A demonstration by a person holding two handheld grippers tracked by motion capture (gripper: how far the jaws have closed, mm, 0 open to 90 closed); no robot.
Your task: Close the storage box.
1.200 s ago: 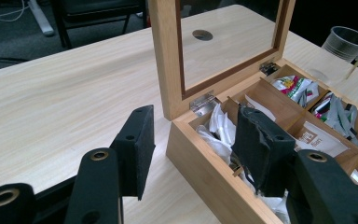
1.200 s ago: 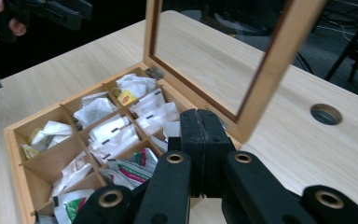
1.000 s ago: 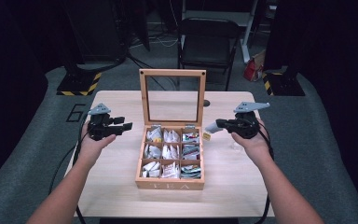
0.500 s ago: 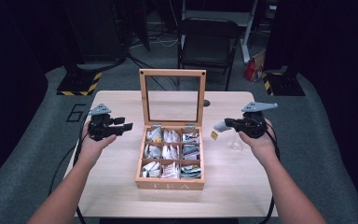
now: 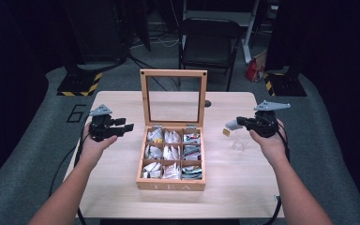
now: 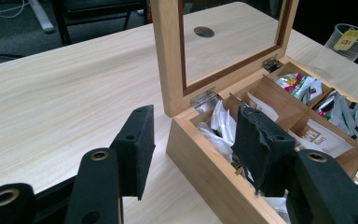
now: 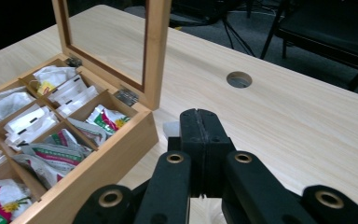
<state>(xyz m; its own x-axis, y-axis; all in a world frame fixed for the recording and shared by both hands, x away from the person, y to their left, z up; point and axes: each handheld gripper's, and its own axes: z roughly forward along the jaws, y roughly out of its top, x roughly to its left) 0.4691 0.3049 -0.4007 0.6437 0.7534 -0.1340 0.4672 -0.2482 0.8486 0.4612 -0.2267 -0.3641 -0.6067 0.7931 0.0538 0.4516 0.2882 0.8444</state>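
Wooden table, right edge: right gripper pinches limp, featherlight tea bag w/ tag dangling; grip paper top.

The box was pale matt wood, its lid glazed; the sachets paper; the cup clear plastic.
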